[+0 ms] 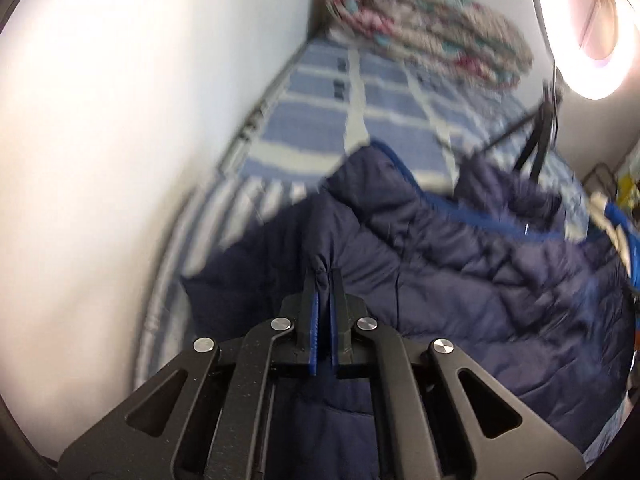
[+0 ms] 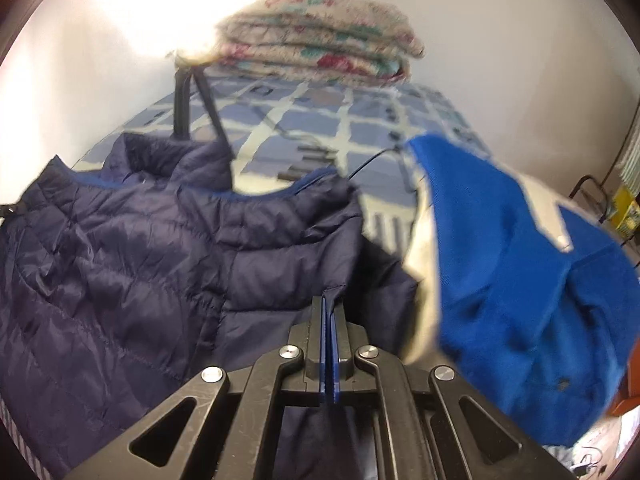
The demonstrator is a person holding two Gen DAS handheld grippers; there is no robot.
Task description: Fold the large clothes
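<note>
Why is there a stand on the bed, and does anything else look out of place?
The black tripod stands on the checked bedspread right behind the navy puffer jacket, its legs at the collar, where a fold could snag it. A blue and white garment lies bunched beside the jacket. Both grippers, left and right, pinch jacket fabric.

Jacket (image 2: 160,248) lies spread on the bed (image 2: 320,120). Behind the jacket, at the bed's far end against the wall (image 1: 100,120), sits a folded blanket (image 2: 320,36). Right of the jacket, a second garment (image 2: 500,280). Light stand (image 2: 182,108) just behind the jacket's collar.
</note>
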